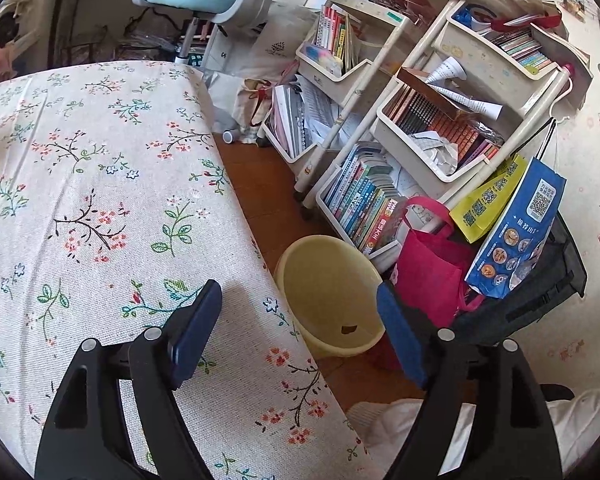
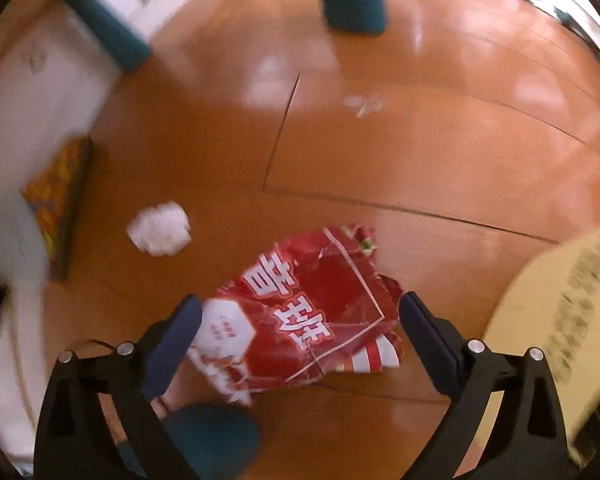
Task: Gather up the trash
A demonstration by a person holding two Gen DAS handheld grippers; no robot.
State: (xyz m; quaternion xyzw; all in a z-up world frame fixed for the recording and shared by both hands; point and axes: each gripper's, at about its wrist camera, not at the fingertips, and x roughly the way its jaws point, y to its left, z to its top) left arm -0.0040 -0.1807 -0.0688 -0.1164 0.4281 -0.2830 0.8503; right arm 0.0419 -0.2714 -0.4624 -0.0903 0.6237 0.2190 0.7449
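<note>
Straddling red wrapper, R gripper wide

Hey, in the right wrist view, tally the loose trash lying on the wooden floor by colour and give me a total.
Red: 1, the snack wrapper, lying between the open right gripper fingers.
White: 1, the crumpled paper ball.
Total: 2.
</note>
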